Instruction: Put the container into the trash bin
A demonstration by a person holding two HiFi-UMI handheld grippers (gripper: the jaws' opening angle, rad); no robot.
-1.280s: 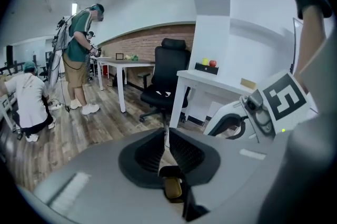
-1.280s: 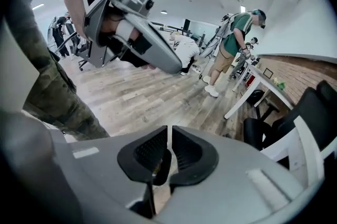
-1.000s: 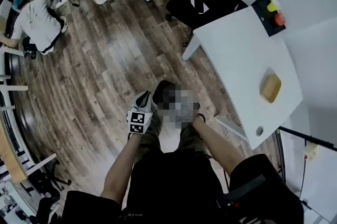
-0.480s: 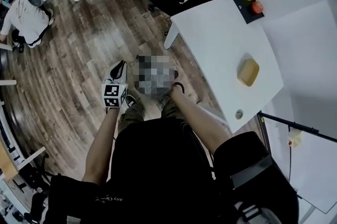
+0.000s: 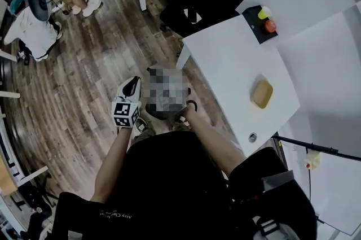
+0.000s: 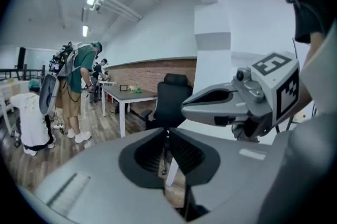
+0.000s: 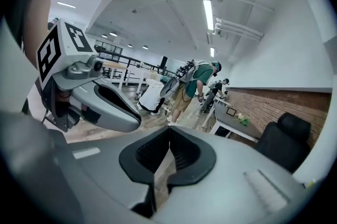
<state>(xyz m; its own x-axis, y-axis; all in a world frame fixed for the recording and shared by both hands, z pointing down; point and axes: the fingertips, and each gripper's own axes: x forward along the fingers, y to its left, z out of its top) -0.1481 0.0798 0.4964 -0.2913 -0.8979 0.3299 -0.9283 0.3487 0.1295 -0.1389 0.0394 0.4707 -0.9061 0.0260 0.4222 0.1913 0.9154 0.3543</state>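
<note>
1. Two grippers are held close in front of the person, over the wooden floor [image 5: 84,75] and just left of the white table [image 5: 225,58]
2. In its own view the left gripper [image 6: 167,134] is seen with its jaws brought together, the pads meeting at the tips, and nothing is held between them
3. On the right gripper [image 7: 169,133] the jaws are closing and have all but met; nothing is seen between them either
4. A tan, squarish container [image 5: 262,93] is seen lying on the table to the right, well apart from both grippers and touched by neither
5. From this the task is judged to be at its very start: the container is not yet picked up, and the reach towards it is the step in hand
6. For the next move, one gripper is likely to be needed with its jaws spread, carried right over the table and lowered so that the container's sides are taken between the pads
7. No trash bin can be made out in any view, so it must be found before the container is carried off
</note>
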